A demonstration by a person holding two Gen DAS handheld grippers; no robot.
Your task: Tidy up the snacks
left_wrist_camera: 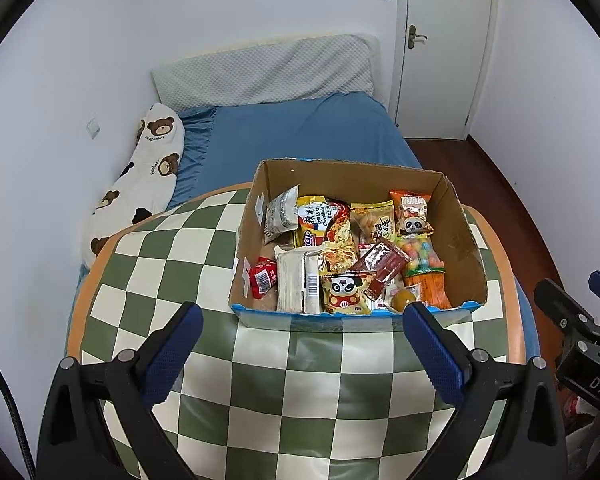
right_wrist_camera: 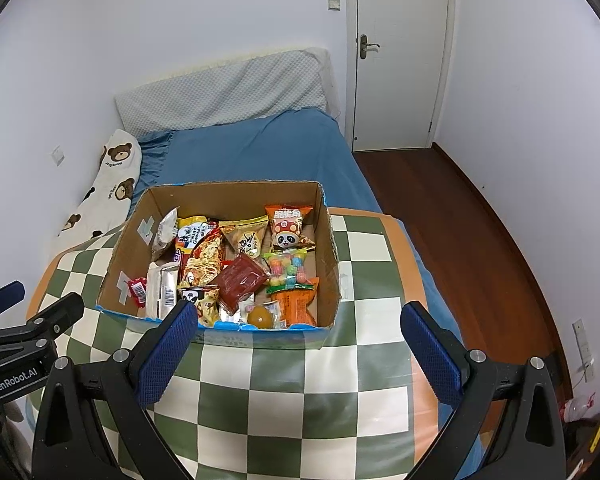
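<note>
An open cardboard box (left_wrist_camera: pixel 456 232) (right_wrist_camera: pixel 328 264) stands on the green-and-cream checked table (left_wrist_camera: pixel 260 380) (right_wrist_camera: pixel 300 380). It holds several snack packs: a red packet (left_wrist_camera: pixel 263 276) (right_wrist_camera: pixel 138 289), a silver wrapper (left_wrist_camera: pixel 298 280) (right_wrist_camera: pixel 162 290), a panda pack (left_wrist_camera: pixel 346 294), an orange pack (left_wrist_camera: pixel 428 284) (right_wrist_camera: pixel 296 306), a dark red pack (right_wrist_camera: pixel 242 278) and a yellow jelly cup (left_wrist_camera: pixel 405 299) (right_wrist_camera: pixel 259 315). My left gripper (left_wrist_camera: pixel 302 316) is open and empty just short of the box's near wall. My right gripper (right_wrist_camera: pixel 299 316) is open and empty at the same wall.
The table stands on a bed with a blue sheet (left_wrist_camera: pixel 300 132) (right_wrist_camera: pixel 260 152). A bear-print pillow (left_wrist_camera: pixel 140 184) (right_wrist_camera: pixel 104 188) lies at the left by the wall. A white door (left_wrist_camera: pixel 444 40) (right_wrist_camera: pixel 400 52) and wood floor (right_wrist_camera: pixel 460 220) are at the right.
</note>
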